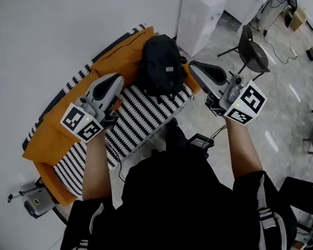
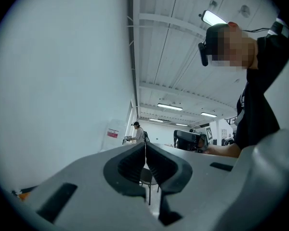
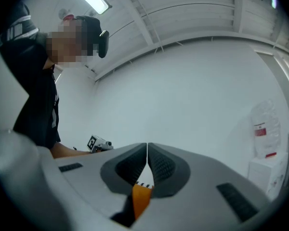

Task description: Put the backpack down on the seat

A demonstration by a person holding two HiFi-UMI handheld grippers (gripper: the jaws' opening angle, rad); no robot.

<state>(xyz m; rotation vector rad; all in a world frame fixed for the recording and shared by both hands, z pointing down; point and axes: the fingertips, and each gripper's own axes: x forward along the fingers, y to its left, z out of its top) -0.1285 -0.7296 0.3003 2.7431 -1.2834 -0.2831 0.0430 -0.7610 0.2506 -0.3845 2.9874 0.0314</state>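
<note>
The black backpack stands on the black-and-white striped seat, leaning against the orange back cushion. In the head view my left gripper hovers just left of the backpack, apart from it. My right gripper is held just right of it, over the seat's end. Both point up and away, and nothing is between their jaws. The left gripper view has its jaws pressed together against the wall and ceiling. The right gripper view shows its jaws closed too, with a strip of orange cushion below them.
A white cabinet stands right of the seat's far end, and a black chair is on the grey floor beyond it. A small wheeled device sits at the seat's near left corner. A person stands far off.
</note>
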